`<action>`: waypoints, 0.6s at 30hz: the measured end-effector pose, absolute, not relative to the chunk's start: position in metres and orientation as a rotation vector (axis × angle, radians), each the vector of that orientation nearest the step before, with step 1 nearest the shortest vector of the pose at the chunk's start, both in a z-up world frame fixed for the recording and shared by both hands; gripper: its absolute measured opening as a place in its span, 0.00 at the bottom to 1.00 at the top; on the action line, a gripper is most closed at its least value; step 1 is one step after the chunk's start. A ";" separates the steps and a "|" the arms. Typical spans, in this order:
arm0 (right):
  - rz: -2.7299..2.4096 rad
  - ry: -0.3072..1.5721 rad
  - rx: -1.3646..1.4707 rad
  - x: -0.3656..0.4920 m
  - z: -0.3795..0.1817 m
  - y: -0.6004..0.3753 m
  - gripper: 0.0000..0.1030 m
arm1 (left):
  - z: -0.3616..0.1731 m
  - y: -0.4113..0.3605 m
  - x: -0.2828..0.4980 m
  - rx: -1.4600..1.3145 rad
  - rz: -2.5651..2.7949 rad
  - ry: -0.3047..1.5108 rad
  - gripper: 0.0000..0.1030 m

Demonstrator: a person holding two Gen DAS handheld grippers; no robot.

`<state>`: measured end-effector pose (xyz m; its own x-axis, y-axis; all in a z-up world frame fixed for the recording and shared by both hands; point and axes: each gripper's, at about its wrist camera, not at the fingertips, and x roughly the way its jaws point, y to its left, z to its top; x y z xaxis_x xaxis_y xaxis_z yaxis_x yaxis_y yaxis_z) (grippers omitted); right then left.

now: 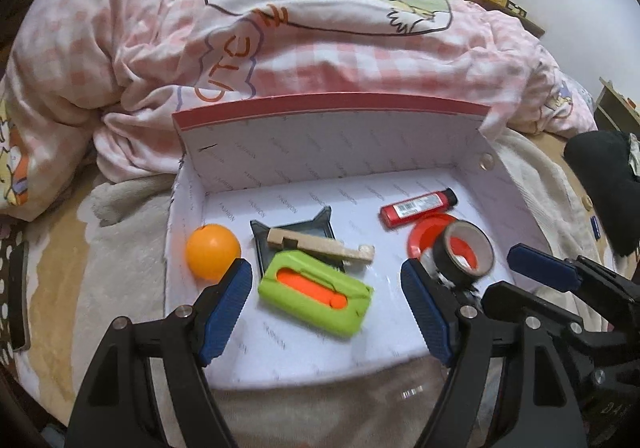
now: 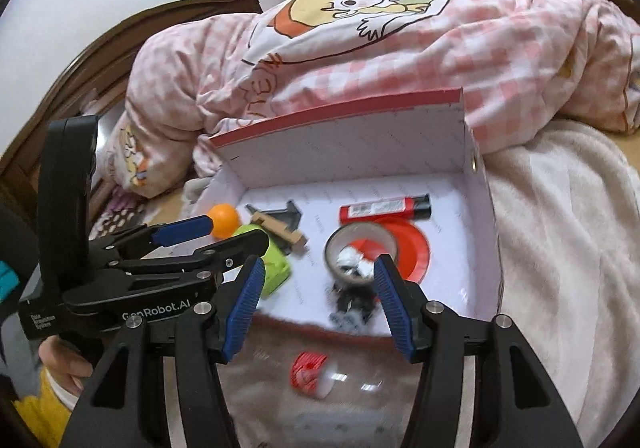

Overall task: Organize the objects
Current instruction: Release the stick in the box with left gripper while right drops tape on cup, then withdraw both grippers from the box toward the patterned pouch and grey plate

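Nearest the right wrist camera, a small red-and-white object is seen on the beige blanket, just outside the near edge of the box and below the right tongs; it is too blurred to be named. The right tongs are released, with nothing pressed between the pads, and are held over the near part of the box, close above the tape roll, which stands partly on a red disc. The left tongs are likewise spread wide and empty, poised over the green case.

Already gathered inside the box on the bed are an orange ball, a dark tray with a wooden piece laid across it, the green case, a red tube, the red disc and the tape roll. A small black-and-white item lies by the roll.

The step in hand is judged to be a placement just finished, with both tongs free. The sorting appears well advanced. For the next move, the red-and-white object on the blanket would have to be approached from above, the pads closed across its narrow side, and it would be lifted over the near wall into a bare patch of the box floor.
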<state>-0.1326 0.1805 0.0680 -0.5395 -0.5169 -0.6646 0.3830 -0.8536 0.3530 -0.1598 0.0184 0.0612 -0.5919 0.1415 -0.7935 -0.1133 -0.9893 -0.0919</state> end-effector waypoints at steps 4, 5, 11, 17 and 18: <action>-2.350 -0.266 1.097 -0.117 0.074 0.181 0.57 | 0.069 0.018 -0.141 -1.319 2.683 -0.045 0.75; -2.350 -0.271 1.096 -0.113 0.075 0.182 0.57 | 0.071 0.018 -0.136 -1.318 2.682 -0.044 0.75; -2.358 -0.282 1.105 -0.083 0.083 0.185 0.57 | 0.076 0.015 -0.107 -1.321 2.677 -0.048 0.75; -2.362 -0.303 1.113 -0.048 0.090 0.193 0.57 | 0.077 0.016 -0.072 -1.322 2.648 -0.047 0.75; -2.368 -0.293 1.119 -0.043 0.090 0.194 0.57 | 0.076 0.016 -0.065 -1.323 2.637 -0.051 0.75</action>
<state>-0.0432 0.1939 0.0900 -0.5367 -0.5237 -0.6616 0.3470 -0.8517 0.3927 -0.0650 0.0163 0.0759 -0.5835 0.1852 -0.7907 -0.1545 -0.9812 -0.1158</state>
